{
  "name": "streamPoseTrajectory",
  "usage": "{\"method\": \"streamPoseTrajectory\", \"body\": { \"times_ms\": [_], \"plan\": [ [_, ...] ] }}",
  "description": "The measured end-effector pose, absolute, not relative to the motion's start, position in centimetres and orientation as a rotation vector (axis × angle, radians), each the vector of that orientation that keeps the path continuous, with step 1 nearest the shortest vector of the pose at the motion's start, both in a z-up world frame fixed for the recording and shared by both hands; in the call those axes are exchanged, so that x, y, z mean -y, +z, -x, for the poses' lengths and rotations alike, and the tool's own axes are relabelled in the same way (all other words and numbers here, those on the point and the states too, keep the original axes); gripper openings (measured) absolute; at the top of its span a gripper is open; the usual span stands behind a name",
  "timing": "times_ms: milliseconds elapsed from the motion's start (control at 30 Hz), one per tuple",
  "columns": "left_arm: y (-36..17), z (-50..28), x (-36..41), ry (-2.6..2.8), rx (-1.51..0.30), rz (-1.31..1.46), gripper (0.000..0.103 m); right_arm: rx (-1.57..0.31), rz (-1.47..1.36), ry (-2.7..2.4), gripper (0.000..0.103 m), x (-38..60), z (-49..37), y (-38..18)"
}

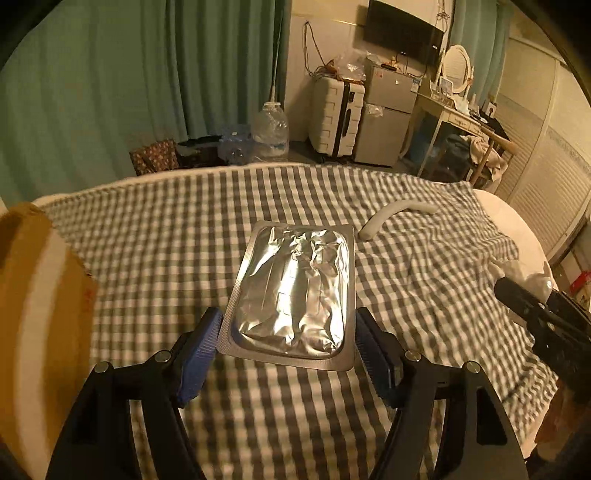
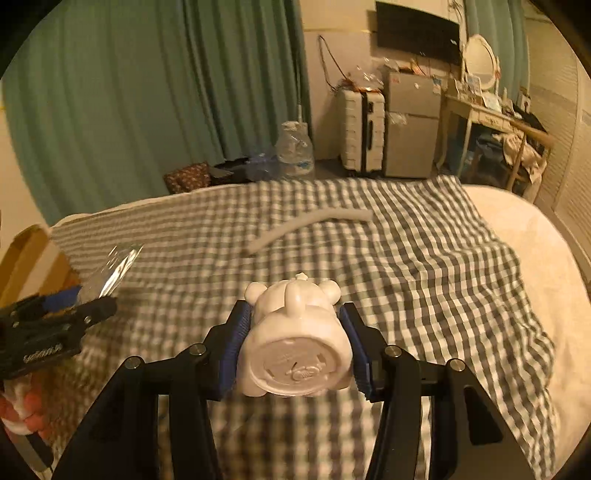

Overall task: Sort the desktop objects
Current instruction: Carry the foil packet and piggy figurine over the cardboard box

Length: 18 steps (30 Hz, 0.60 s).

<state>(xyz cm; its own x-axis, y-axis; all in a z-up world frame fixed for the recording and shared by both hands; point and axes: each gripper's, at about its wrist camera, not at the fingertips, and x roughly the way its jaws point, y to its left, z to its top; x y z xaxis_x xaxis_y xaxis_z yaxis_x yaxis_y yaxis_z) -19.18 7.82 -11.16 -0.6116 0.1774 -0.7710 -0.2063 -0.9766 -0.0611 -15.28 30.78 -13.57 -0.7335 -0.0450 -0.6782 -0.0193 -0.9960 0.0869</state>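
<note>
Left wrist view: a silver foil pouch [image 1: 293, 295] is held by its near side edges between the blue pads of the left hand-held gripper [image 1: 288, 345], above the checked cloth [image 1: 166, 236]. A white figurine [image 2: 295, 347] is clamped in the right hand-held gripper [image 2: 295, 343]. A curved white tube [image 1: 391, 218] lies beyond; a cardboard box [image 1: 40, 295] stands left. Bare bed [image 2: 524, 251] is seen past the cloth's right edge.

- Green curtains [image 1: 147, 92]
- White suitcase [image 1: 338, 116] beside a small grey fridge [image 1: 389, 114]
- Dark television [image 1: 404, 31] on the wall
- Large water bottle [image 1: 270, 131] on the floor
- Oval mirror [image 1: 457, 64]
</note>
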Motion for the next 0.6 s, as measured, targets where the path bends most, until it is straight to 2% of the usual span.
{"method": "streamPoseTrajectory", "body": {
  "times_ms": [233, 400, 600],
  "plan": [
    [-4.3, 14.7, -6.3, 2.677, -0.071, 1.160, 0.073, 0.112, -1.033, -2.872, 0.050, -25.7, 11.7, -7.5],
    [-1.2, 11.6, -4.8, 2.727, -0.129, 1.217, 0.073, 0.037, -0.953, -2.853, 0.050, -21.6, 9.4, -3.9],
    [2.7, 8.5, -1.2, 2.768, -0.064, 1.220, 0.073, -0.056, -0.889, -2.837, 0.050, -16.9, 6.7, -0.6]
  ]
}}
